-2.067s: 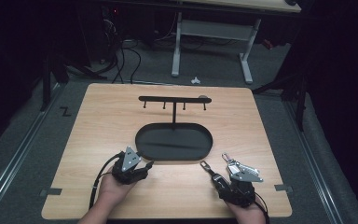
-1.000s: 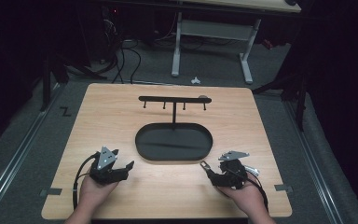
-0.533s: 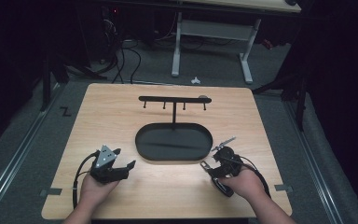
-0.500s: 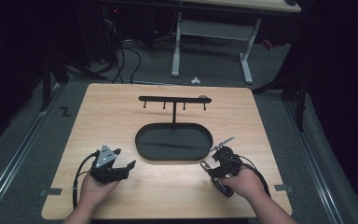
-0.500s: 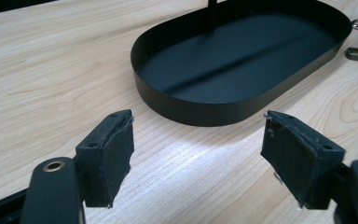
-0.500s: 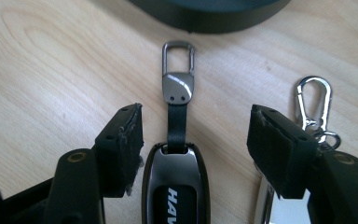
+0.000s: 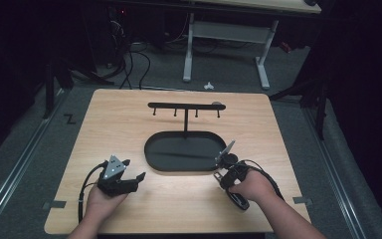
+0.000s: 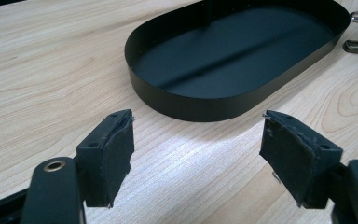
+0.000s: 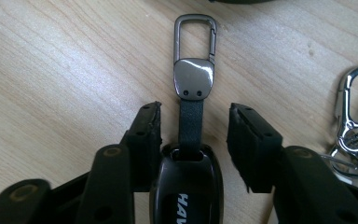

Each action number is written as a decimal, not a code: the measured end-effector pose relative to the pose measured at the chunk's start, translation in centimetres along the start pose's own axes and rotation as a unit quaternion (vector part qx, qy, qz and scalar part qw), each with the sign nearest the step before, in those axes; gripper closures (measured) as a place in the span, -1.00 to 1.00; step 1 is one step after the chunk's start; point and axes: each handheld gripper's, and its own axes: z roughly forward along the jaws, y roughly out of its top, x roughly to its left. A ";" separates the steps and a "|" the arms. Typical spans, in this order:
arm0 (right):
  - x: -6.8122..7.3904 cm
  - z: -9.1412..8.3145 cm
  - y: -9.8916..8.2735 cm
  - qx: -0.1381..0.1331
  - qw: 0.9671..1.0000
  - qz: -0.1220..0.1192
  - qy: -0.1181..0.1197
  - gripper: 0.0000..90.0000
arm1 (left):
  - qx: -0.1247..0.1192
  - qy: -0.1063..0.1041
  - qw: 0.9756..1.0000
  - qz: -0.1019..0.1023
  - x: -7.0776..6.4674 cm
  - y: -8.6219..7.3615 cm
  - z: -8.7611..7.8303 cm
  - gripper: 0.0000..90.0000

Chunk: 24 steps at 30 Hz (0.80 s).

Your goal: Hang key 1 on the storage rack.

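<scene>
Right tool [image 9: 193,126] is closing around the black key fob [image 9: 186,186] lying on the surface [image 9: 65,70], pads not yet pressing; left tool [image 8: 198,149] is resting spread.

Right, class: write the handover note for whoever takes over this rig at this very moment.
Left gripper: open, empty, low over the table near the black tray.
Right gripper: jaws have just been closing, one on each side of the key fob and its strap; gaps remain beside the strap, so no grip yet.
Things: the fob lies flat on the table beside the tray's right end, its clip pointing away from the gripper. A silver keyring lies next to it. The hook rack above the tray is bare.
Done: nothing lifted.
Left: close on the fob, lift it; probably hang it or put it in the tray.
</scene>
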 end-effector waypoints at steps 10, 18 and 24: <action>0.6 0.7 0.8 0.040 0.999 -0.026 -0.003 0.59 | 0.009 -0.008 1.000 0.005 -0.2 -0.1 0.2 -0.40; 1.1 0.7 0.7 0.043 0.998 -0.048 -0.014 0.76 | 0.009 -0.013 1.000 0.006 -0.3 -0.1 0.2 -0.38; 1.1 0.7 0.7 0.041 0.998 -0.054 -0.013 0.76 | -0.001 -0.024 1.000 0.004 -0.5 0.1 0.0 -0.36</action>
